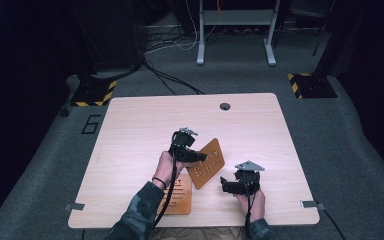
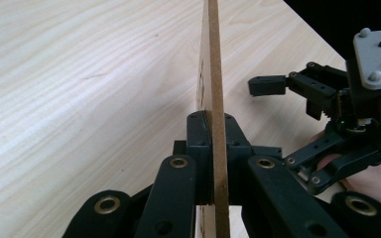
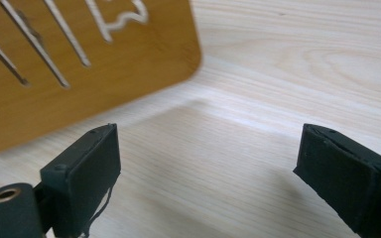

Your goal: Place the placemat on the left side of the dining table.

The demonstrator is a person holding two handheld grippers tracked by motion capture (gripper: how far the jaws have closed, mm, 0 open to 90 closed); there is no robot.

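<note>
Firmly left gripper [image 2: 212, 148] clamps board [image 2: 211, 64], right gripper [image 3: 206, 173] wide open

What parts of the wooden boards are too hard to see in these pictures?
- Held board: its cut-out markings are too small to read in the high view.
- Same board: edge-on in the left gripper view, faces hidden.
- Second board: the left forearm and cable cover part of it.
- Board: cut off by the frame's edges.

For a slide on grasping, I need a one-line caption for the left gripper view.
Left gripper clamps a thin brown board edge-on above the table, the open right gripper waiting alongside.
</note>
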